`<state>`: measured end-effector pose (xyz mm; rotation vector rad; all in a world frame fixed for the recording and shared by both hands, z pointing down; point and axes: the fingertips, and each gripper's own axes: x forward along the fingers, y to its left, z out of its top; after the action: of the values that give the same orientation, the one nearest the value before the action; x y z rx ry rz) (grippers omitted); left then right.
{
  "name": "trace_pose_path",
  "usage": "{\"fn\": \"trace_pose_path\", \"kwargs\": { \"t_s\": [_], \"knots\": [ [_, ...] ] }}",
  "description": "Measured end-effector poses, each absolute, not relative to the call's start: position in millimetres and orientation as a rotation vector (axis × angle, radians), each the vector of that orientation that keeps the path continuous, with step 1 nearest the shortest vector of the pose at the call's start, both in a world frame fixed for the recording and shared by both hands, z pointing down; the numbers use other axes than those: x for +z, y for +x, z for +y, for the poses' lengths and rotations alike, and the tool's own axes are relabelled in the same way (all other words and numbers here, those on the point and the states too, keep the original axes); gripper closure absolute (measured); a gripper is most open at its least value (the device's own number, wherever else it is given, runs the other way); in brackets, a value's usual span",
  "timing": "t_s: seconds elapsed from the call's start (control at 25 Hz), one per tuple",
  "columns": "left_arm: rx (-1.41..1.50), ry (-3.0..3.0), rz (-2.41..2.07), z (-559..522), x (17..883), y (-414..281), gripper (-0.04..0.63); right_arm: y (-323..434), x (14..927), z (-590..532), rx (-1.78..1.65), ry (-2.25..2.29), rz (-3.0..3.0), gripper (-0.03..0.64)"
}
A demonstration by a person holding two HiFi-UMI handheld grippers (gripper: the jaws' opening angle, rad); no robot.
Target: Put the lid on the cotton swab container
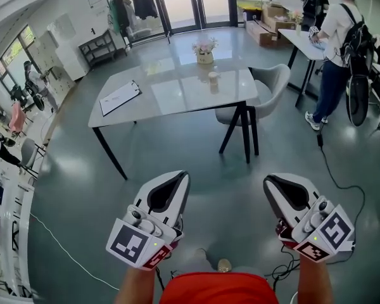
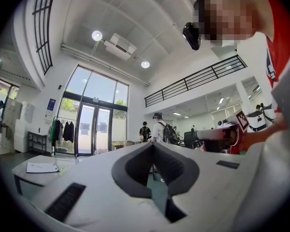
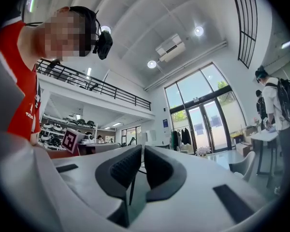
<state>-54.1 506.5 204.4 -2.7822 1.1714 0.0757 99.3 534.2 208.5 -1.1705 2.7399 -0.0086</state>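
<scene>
Both grippers hang low and near, over the floor (image 1: 82, 189), well short of the table (image 1: 177, 100). Left gripper (image 1: 179, 176): jaws fully together, tips touching, nothing held. Right gripper (image 1: 272, 180): jaws just cracked, thin gap between the pads, nothing in it. Cotton swab container (image 1: 213, 76): small pale cylinder on the table's far right part, just near of the flower pot (image 1: 204, 51), well apart from both grippers; too small to tell if a lid is on it. Clipboard (image 1: 120, 97) lies on the table's left end. Grey chair (image 1: 272, 84) is tucked at the table's right end. Two people with backpacks (image 1: 335, 37) stand at a second table far right
</scene>
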Motion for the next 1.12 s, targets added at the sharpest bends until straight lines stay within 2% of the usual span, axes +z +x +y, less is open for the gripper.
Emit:
{"fn": "trace_pose_path", "kwargs": {
  "t_s": [0.16,0.28,1.12],
  "knots": [
    [0.059,-2.792,1.156,486.6,209.4,-44.9,0.575,104.2,213.1,514.6,-0.013,-1.174,2.737,0.578],
    [0.062,-2.801,1.149,466.5,212.9,-44.9,0.575,102.3,217.8,495.3,-0.018,-1.181,2.743,0.621],
    [0.068,-2.827,1.053,217.8,235.7,-90.5,0.575,65.2,225.1,255.6,-0.035,-1.326,2.737,0.621]
  ]
}}
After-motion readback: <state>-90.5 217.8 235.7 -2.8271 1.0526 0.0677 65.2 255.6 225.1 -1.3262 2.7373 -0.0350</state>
